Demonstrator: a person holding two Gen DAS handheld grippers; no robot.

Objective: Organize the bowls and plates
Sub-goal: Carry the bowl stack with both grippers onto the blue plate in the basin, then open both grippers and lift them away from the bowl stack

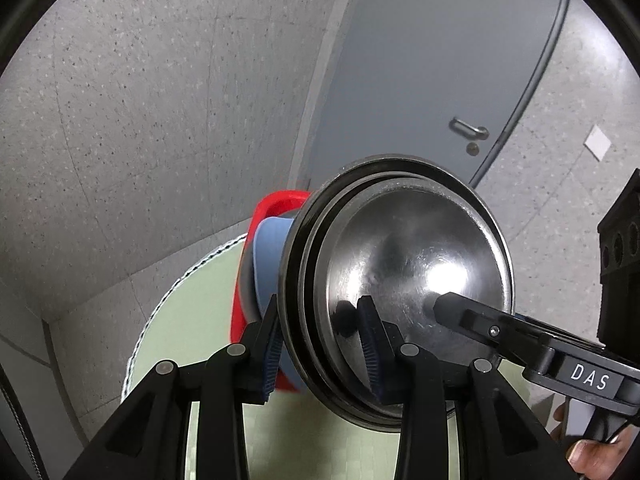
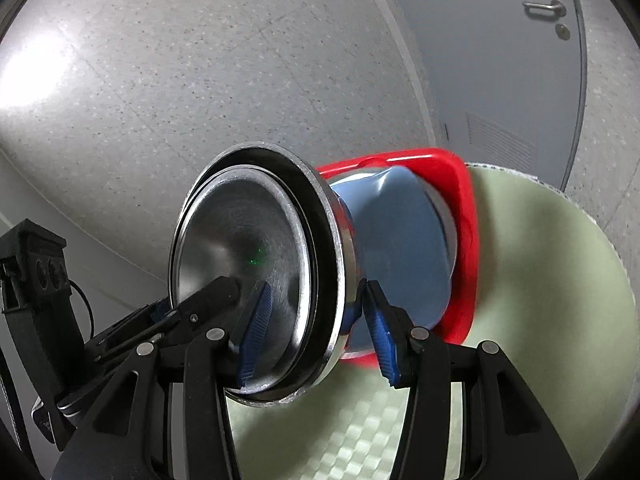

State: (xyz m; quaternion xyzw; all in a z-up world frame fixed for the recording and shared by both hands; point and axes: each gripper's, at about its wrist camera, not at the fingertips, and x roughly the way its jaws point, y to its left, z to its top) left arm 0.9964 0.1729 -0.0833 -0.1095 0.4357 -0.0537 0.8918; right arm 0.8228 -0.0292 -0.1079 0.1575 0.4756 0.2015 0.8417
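Both grippers clamped the rims of a tilted stack of nested shiny steel bowls, the left gripper and right gripper from opposite sides, above the round pale-green table. Behind it sat a blue plastic bowl in a red plastic tray.

The only legible text is "DAS", in white capital letters on a small dark label plate set on the body of the right gripper, seen in the left wrist view where that tool reaches in from the right edge. In the right wrist view no lettering, number or brand mark can be read on anything.
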